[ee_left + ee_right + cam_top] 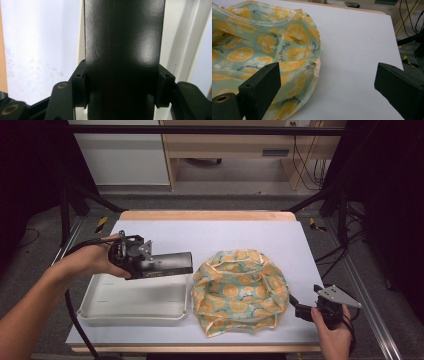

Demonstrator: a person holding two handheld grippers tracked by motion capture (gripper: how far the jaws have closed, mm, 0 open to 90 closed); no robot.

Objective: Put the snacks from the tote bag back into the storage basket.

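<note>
The black box is judged light, stiff and smooth-faced, so slip is possible; it is best taken across its narrow sides. It is clamped at 1 end between the jaws of the left gripper, held level above the white tray. The right gripper stands wide open and empty beside the citrus-print bag.

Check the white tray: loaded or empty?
Empty. The white tray shows a bare floor in the high view; the black box is clamped in the left tongs above its far edge.
</note>
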